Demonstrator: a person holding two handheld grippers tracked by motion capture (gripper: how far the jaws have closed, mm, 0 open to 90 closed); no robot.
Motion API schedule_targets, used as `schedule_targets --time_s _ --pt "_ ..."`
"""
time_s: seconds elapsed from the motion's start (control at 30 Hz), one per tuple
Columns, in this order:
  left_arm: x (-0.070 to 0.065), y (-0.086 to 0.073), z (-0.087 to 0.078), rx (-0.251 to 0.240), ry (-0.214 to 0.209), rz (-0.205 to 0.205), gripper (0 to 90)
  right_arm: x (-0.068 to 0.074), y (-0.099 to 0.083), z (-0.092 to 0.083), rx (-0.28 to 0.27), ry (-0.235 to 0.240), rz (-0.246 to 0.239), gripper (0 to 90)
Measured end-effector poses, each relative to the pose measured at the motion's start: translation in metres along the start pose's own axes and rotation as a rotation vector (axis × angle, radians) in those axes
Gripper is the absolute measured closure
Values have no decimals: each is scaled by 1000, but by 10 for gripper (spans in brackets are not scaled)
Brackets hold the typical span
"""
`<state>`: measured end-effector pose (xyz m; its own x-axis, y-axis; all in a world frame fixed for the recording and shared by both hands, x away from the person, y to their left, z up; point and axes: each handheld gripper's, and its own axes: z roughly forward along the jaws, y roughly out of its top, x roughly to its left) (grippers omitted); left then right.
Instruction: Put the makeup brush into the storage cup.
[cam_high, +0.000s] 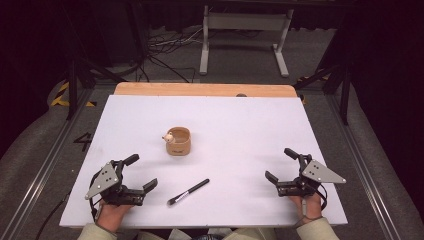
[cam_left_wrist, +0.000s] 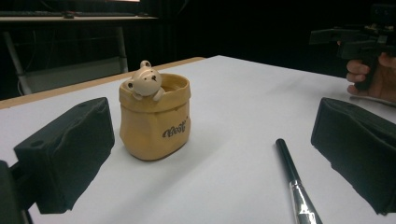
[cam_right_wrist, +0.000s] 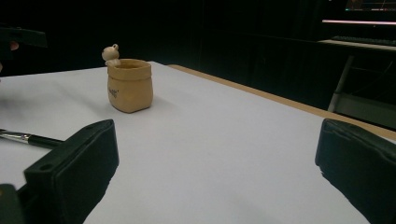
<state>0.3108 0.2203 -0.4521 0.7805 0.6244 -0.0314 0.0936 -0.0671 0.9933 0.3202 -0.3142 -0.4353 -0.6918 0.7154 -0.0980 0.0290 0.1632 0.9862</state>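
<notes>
While both grippers' jaws gape empty, nothing begun; next: left gripper (cam_high: 141, 174) takes brush (cam_high: 188, 192), for pot (cam_high: 178, 141).

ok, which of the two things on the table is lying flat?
The brush, black handle and metal collar, lies flat between the two hand-held grippers. The tan cup with the little bear on its rim stands upright behind it.

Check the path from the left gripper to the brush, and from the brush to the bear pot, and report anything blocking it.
Nothing visible blocks either path. The left gripper rests open on the white table, with bare surface between it and the brush. Bare table also lies between the brush and the bear pot.
</notes>
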Motion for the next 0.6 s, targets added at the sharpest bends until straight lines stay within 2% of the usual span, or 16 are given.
schedule_targets --time_s 0.33,0.4,0.6 --pt "0 0 -1 2 4 12 1 -1 0 1 3 7 4 0" --pt "0 0 -1 -1 5 -3 1 -1 0 1 1 7 3 0" --pt "-1 2 -2 -7 -1 12 4 -2 0 -1 -2 -8 11 0"
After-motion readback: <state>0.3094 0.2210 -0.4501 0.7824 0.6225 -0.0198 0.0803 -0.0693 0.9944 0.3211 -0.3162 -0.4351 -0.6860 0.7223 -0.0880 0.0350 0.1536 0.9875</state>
